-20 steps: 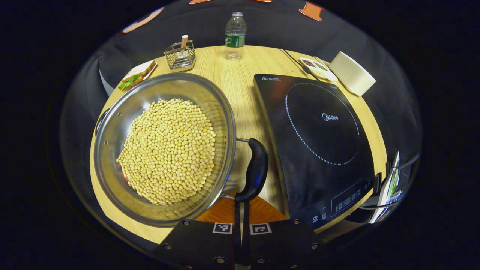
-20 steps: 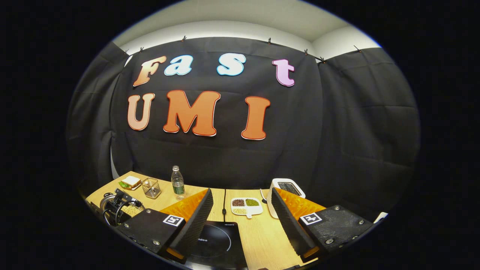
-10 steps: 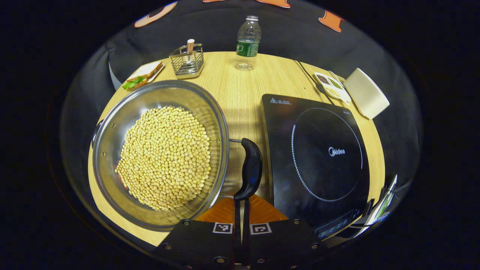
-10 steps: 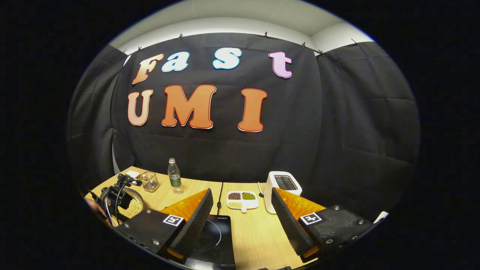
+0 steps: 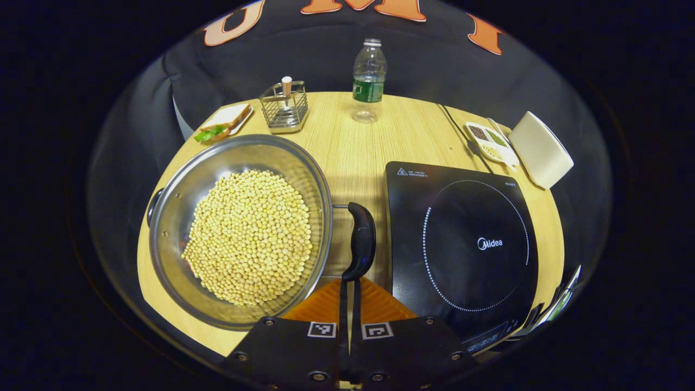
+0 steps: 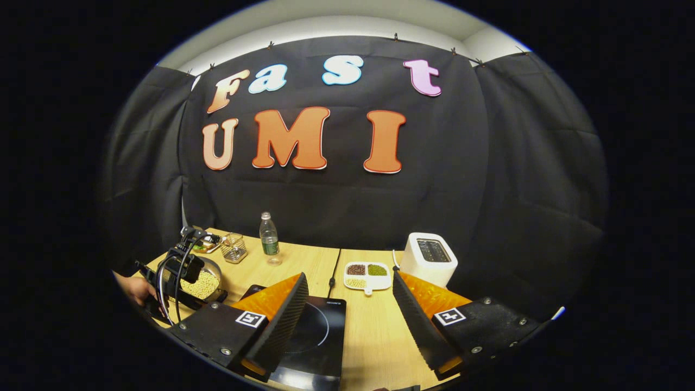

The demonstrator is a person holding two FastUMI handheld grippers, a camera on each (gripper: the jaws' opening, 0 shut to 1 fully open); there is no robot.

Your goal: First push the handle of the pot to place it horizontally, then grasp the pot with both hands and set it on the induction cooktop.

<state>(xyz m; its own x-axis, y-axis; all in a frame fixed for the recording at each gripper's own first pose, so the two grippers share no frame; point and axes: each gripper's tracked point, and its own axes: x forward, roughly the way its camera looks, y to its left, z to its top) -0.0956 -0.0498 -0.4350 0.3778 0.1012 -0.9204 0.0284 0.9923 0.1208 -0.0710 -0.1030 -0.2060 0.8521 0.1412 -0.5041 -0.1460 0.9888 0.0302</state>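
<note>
Since a second ago the left gripper (image 5: 349,282) has drawn back from the pot (image 5: 239,231), so the wooden table (image 5: 347,146) and bottle (image 5: 368,80) beyond sit lower in the left gripper view. Its fingers are pressed together, tips just below the near end of the pot's black handle (image 5: 360,240); contact cannot be told. The pot, full of soybeans (image 5: 251,234), lies ahead to the gripper's left, the induction cooktop (image 5: 461,247) ahead to its right. In the right gripper view, the right gripper (image 6: 347,304) hovers spread wide above the cooktop (image 6: 317,336), holding nothing, with the pot (image 6: 206,282) far off to its left.
</note>
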